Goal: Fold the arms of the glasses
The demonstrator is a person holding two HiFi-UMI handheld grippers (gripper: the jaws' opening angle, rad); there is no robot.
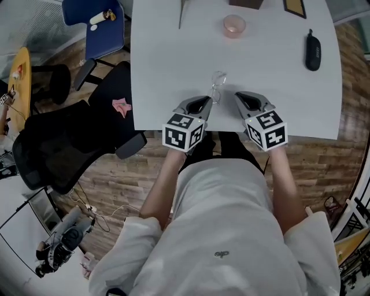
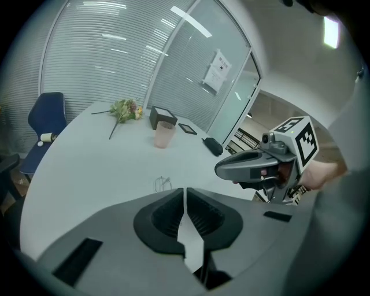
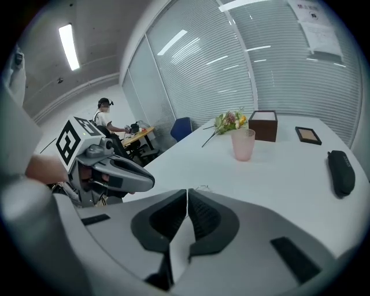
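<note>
The glasses (image 1: 217, 87) look too small to judge their arms

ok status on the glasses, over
Left gripper shut, empty. Right gripper shut, empty. Glasses on the white table between them, touching neither; arms' fold unclear. Nothing in the way.

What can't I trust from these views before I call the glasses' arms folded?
- Arm position of the glasses: the thin, clear frame is too small to read in the head view and the left gripper view.
- Right gripper view: the glasses are almost wholly hidden behind the shut right claw; only a sliver shows.
- The dark box and the frame are cut off by the head view's top edge.
</note>
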